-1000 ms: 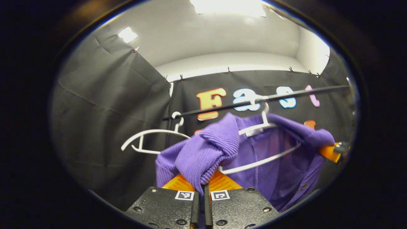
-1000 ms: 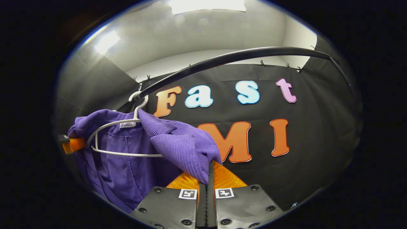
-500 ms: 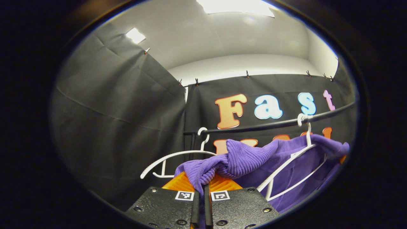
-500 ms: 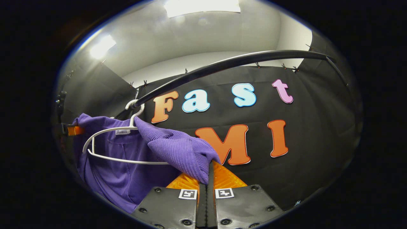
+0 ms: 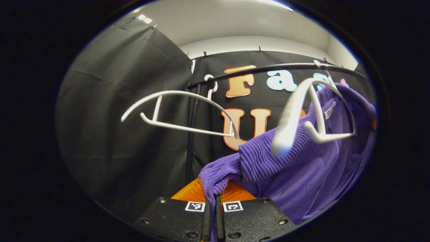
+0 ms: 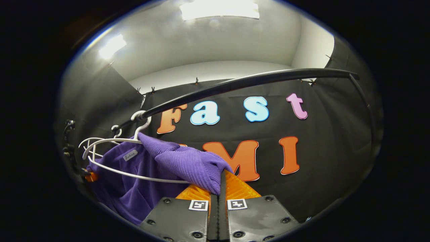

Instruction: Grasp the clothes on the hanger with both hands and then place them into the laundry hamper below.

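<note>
A purple ribbed garment [image 5: 295, 174] hangs partly off a white hanger [image 5: 312, 111] on the black rail [image 5: 268, 69]. The hanger's near end sticks out bare in the left gripper view; its far shoulder is still draped. My left gripper [image 5: 212, 198] is shut on a fold of the garment's shoulder. In the right gripper view the same garment [image 6: 141, 174] trails to the left, and my right gripper [image 6: 220, 188] is shut on its other shoulder. The hanger [image 6: 127, 158] there tilts, hooked on the rail [image 6: 242, 82]. The left gripper [image 6: 89, 175] peeks out far left, behind the cloth.
A second white hanger [image 5: 174, 111], bare, hangs on the rail to the left of the garment. Black cloth walls close in the back and sides. A vertical black post [image 5: 192, 134] holds the rail's left end.
My left gripper has dropped and pulled the garment's shoulder off the hanger's near end, which now shows bare and close. The hanger has swung and tilted. The right gripper has lowered slightly, still holding.
</note>
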